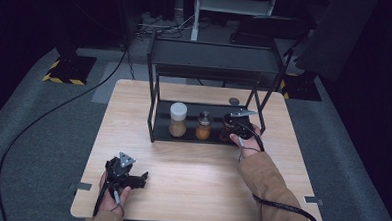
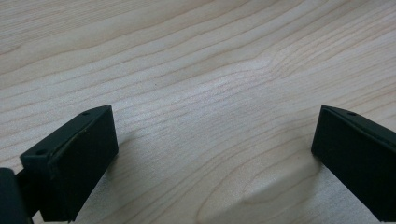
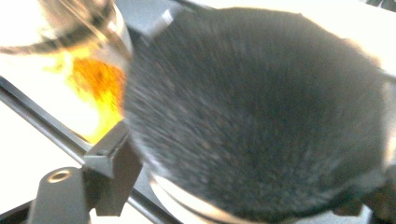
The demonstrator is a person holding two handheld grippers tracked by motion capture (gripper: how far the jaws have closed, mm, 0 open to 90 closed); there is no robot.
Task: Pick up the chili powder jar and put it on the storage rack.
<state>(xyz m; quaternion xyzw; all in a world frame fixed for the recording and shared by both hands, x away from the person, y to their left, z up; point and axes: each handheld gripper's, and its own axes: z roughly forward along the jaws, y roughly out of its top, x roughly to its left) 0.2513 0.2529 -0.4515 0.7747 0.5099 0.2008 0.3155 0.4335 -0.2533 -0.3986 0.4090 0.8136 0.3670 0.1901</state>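
Note:
A black two-tier rack (image 1: 213,61) stands at the back of the wooden table (image 1: 191,170). Three jars sit on its lower shelf: a white-lidded jar (image 1: 177,120), an orange spice jar (image 1: 204,126) and a dark jar (image 1: 227,129) at the right. My right gripper (image 1: 237,123) reaches into the shelf around the dark jar. In the right gripper view the blurred dark jar (image 3: 261,116) sits between the jaws of my right gripper (image 3: 247,186), which stand slightly apart from it, and the orange jar (image 3: 93,84) is beside it. My left gripper (image 1: 140,179) rests on the table, open and empty (image 2: 215,158).
The rack's front rail (image 3: 37,112) runs just below the jars. A small round object (image 1: 233,100) lies on the table behind the rack. A cable trails off the table's left side across the grey floor (image 1: 43,119).

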